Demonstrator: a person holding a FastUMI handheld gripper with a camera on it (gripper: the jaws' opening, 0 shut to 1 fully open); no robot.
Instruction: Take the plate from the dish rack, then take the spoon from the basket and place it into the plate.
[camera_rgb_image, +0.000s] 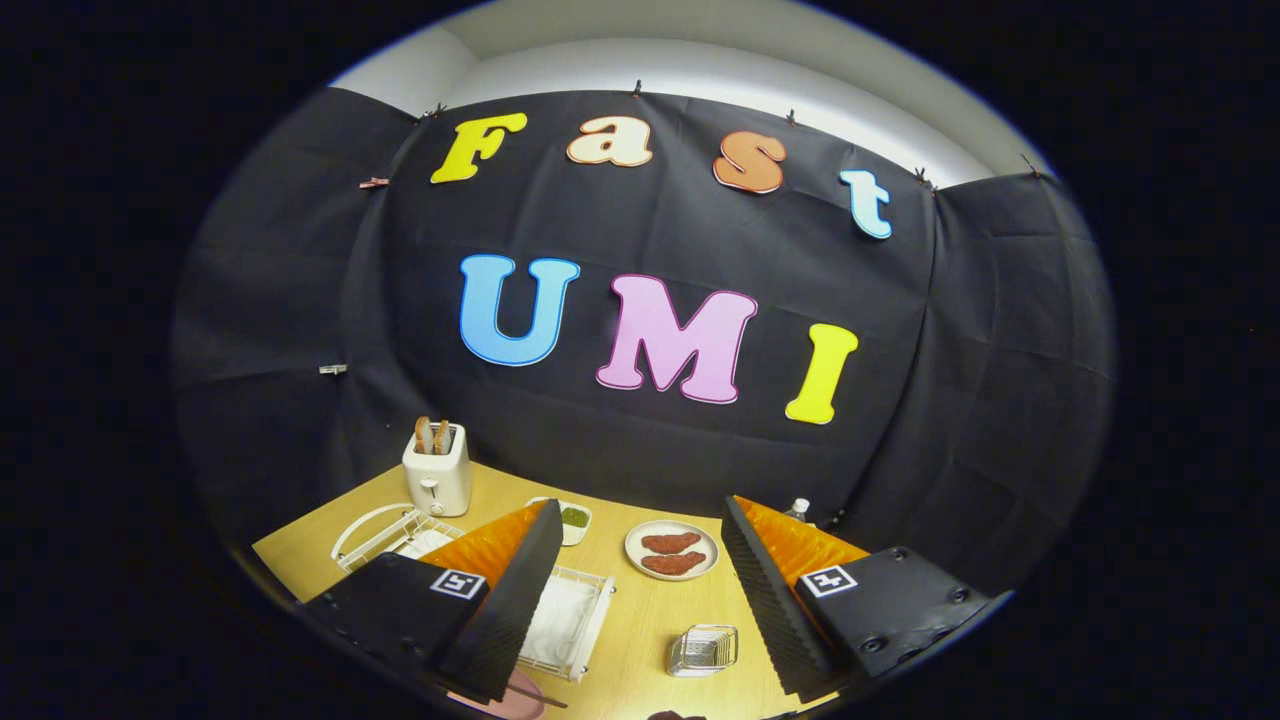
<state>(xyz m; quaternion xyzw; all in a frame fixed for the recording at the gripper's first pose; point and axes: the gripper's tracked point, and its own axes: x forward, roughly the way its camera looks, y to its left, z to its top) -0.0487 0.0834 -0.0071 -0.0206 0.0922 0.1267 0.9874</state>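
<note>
Tool (640, 600) held above the wooden surface (640, 640), fingers spread wide, nothing between them. Both fingers point toward the booth wall.

Dish rack (570, 625): white wire, lies just ahead of the left finger and partly hidden behind it. Whether the plate sits in it cannot be told; a pale flat shape shows inside.

Small wire basket (703, 650): on the surface between the fingers, nearer the right one. Spoon not made out inside.

A second white wire rack (385, 535) stands beyond the left finger, near a white toaster (437, 470) with two slices of toast standing up in it.

A round plate with two brown meat pieces (672, 550) sits beyond the fingers, between them. A small dish with something green (574, 518) sits just left of it, beside the left fingertip.

A bottle cap (797, 508) shows behind the right finger.
</note>
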